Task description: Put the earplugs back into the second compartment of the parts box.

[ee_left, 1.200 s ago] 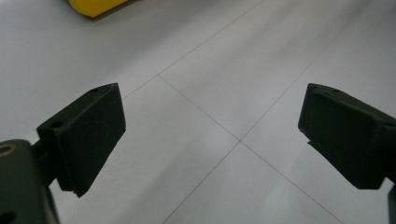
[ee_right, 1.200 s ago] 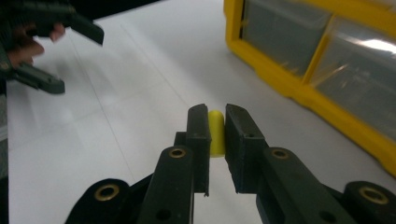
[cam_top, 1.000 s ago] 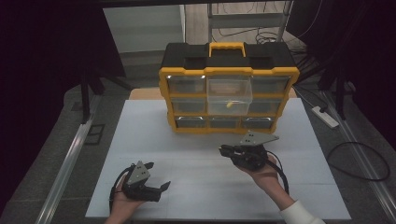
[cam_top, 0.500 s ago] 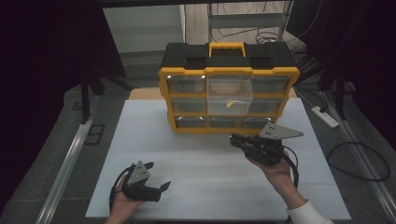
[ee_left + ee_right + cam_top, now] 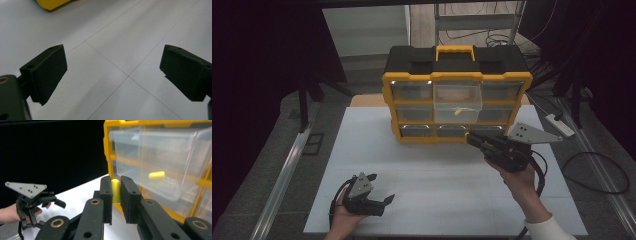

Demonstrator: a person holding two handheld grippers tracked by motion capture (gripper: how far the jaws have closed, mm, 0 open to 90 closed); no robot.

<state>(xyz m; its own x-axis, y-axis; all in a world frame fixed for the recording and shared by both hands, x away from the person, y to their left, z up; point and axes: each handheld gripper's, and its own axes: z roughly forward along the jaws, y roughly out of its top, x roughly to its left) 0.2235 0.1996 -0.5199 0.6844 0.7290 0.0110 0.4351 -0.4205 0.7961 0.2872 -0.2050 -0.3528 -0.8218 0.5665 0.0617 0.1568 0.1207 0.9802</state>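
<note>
The right gripper (image 5: 473, 138), held up by a hand (image 5: 518, 182) reaching in over the white table (image 5: 432, 170), points at the lower front of the yellow and black drawer organizer (image 5: 456, 95), its jaws pinched on a small yellow foam piece (image 5: 115, 191) standing upright between them. The left gripper (image 5: 379, 190) rests low near the table's near edge, well apart from the organizer, jaws spread wide with nothing between them. Another yellow piece (image 5: 457, 112) lies in the organizer's pulled-out clear middle drawer (image 5: 457, 102); no readable lettering is visible anywhere.
</note>
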